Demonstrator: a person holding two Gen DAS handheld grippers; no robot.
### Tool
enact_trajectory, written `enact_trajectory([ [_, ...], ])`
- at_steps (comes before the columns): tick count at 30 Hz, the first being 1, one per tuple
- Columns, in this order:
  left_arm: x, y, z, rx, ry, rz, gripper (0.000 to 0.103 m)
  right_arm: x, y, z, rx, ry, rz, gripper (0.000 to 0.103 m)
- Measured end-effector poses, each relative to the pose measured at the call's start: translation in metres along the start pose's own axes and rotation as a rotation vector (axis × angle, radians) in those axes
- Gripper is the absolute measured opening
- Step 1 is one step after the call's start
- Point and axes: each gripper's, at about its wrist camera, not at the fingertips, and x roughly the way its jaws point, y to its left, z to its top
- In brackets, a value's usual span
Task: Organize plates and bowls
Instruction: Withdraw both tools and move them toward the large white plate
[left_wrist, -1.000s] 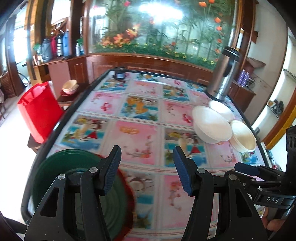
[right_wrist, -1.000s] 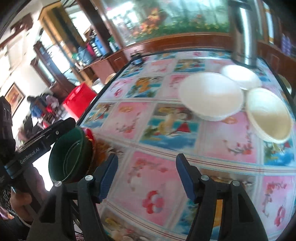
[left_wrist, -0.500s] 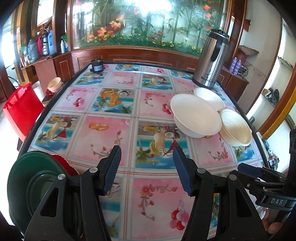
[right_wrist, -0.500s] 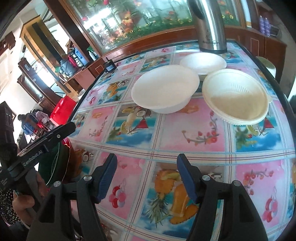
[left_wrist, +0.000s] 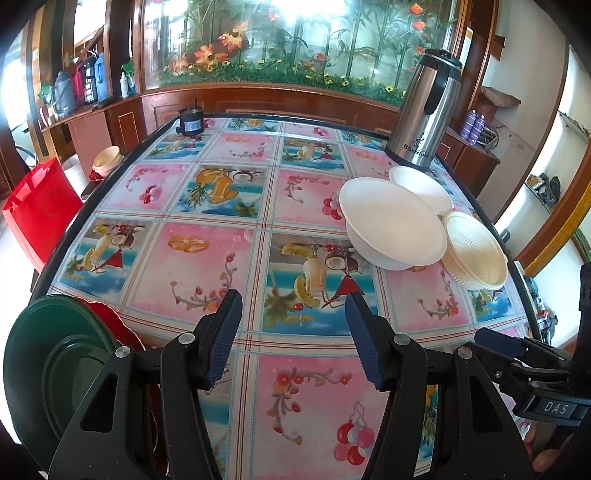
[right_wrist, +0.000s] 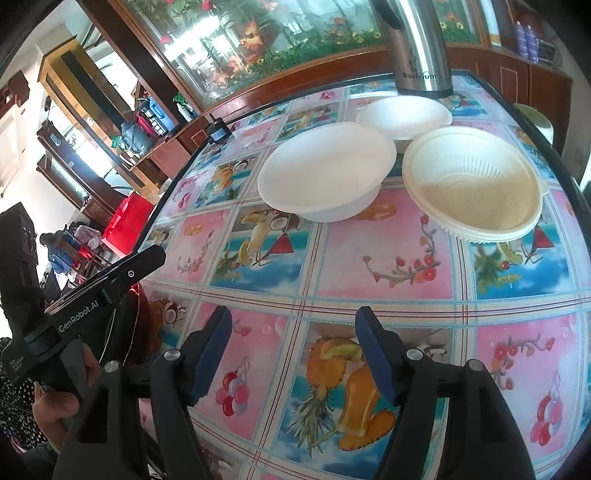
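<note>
Since a second ago both our views have swung across the bench (left_wrist: 207, 258): the green plates (left_wrist: 48, 354) have slid from under the left gripper (left_wrist: 291, 336) to the 8 o'clock corner of its view, and the white bowls have come nearer in the right wrist view.

Our left gripper hangs over the fruit-print cloth with its jaws apart and nothing between them. Our right gripper (right_wrist: 291, 350) also hangs over the cloth, empty, its jaws opening a little wider.

In the left wrist view the green plates sit stacked at the near left edge of the bench, with a red scalloped plate (left_wrist: 110, 321) showing under them. At 2 o'clock lies the cluster of pale dishes: a large white foam bowl (left_wrist: 391, 221), a smaller white foam bowl (left_wrist: 421, 188) behind it and partly covered by its rim, and a cream ribbed bowl (left_wrist: 476, 251) touching the large one on its right. A steel thermos jug (left_wrist: 424, 110) stands upright just behind the small bowl, at 1 o'clock.

In the right wrist view the same three dishes lie at 12 to 2 o'clock, well apart from the gripper. A hand (right_wrist: 59, 402) holds the left gripper's handle at 8 o'clock.
</note>
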Motion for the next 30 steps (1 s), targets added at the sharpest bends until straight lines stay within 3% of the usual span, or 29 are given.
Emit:
enact_trajectory([
  [16,0.019,-0.017,0.019,0.004,0.011,0.018,0.058,0.008,-0.017,0.004,0.035,0.006,0.023,0.071],
  [30,0.053,-0.025,0.048,-0.045,0.049,0.018,0.058,0.036,-0.035,0.032,0.035,0.057,-0.002,0.072],
])
